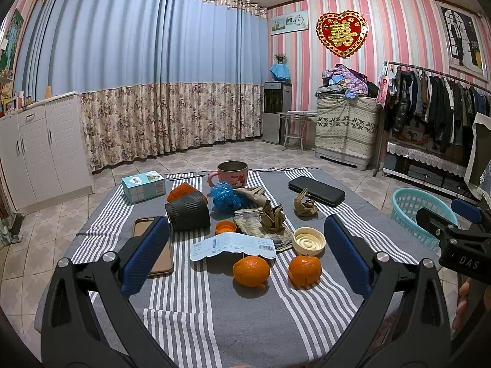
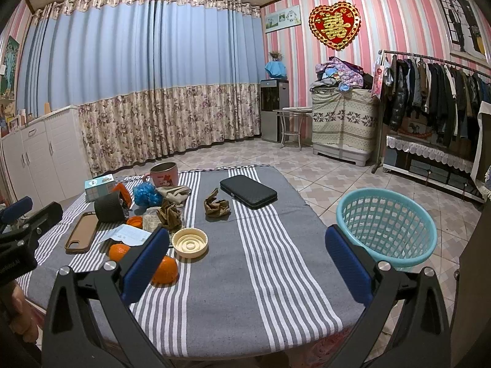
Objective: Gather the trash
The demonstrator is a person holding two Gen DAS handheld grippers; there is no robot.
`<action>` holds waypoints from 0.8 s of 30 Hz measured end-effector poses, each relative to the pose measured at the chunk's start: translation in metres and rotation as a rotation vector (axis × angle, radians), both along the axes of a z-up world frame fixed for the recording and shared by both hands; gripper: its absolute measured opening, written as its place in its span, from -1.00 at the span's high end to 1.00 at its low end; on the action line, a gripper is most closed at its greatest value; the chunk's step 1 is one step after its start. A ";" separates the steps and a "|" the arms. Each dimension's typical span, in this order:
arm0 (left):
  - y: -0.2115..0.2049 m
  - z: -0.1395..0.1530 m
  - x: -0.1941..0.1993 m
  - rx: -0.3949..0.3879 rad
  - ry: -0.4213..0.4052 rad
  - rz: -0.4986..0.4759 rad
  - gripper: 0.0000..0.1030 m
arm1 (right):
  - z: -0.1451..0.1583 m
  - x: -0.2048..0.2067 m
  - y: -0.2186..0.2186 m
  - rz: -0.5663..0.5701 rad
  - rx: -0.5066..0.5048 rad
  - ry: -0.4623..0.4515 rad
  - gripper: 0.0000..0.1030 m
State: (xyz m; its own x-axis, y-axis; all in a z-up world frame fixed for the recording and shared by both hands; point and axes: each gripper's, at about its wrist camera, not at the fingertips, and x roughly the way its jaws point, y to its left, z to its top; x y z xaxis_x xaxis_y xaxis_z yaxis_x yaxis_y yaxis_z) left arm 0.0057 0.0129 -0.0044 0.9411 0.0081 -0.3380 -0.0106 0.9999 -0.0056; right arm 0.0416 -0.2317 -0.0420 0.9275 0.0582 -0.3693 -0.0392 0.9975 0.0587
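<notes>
On the striped cloth lie a crumpled brown paper [image 1: 305,205] [image 2: 216,206], a second brown wad [image 1: 272,217] [image 2: 169,215] on a printed wrapper [image 1: 256,227], a blue crumpled bag [image 1: 224,195] [image 2: 146,194], a white paper slip [image 1: 233,246] [image 2: 127,233], an orange cap [image 1: 225,227] and a cream lid [image 1: 308,240] [image 2: 189,242]. A teal basket [image 2: 387,226] [image 1: 415,211] stands on the floor right of the table. My left gripper [image 1: 245,256] hovers open over the two oranges [image 1: 251,270]. My right gripper [image 2: 247,259] is open above bare cloth, holding nothing.
Also on the table [image 2: 270,276]: a pink mug [image 1: 232,174], a small box [image 1: 143,185], a dark speaker [image 1: 187,214], a phone in a brown case [image 2: 81,232], and a black case [image 1: 316,190]. White cabinets stand left; a clothes rack [image 2: 435,98] stands right.
</notes>
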 end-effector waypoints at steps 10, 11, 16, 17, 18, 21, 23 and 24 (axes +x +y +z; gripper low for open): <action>-0.002 0.001 -0.001 0.000 -0.001 0.001 -0.90 | -0.001 -0.001 0.000 -0.001 -0.003 -0.001 -0.93; -0.002 0.001 -0.001 -0.001 0.000 0.001 -0.90 | 0.000 -0.001 -0.001 -0.001 -0.001 0.000 -0.93; -0.002 0.001 -0.001 0.000 0.000 0.000 -0.89 | 0.001 -0.001 -0.001 -0.003 -0.001 -0.001 -0.93; 0.000 0.000 0.000 0.000 -0.001 0.000 -0.90 | 0.001 -0.001 -0.001 -0.003 0.000 -0.001 -0.93; -0.001 0.001 -0.001 0.000 0.000 0.000 -0.90 | -0.001 -0.001 -0.001 -0.003 0.001 -0.001 -0.93; -0.001 0.001 -0.001 0.000 -0.001 0.000 -0.90 | -0.001 -0.001 0.000 -0.003 -0.001 -0.001 -0.93; -0.002 0.001 -0.001 -0.001 0.000 0.000 -0.90 | 0.000 -0.001 -0.001 -0.002 0.000 -0.001 -0.93; -0.001 0.001 -0.001 -0.001 0.000 0.000 -0.90 | 0.000 -0.001 -0.001 -0.002 -0.001 -0.001 -0.93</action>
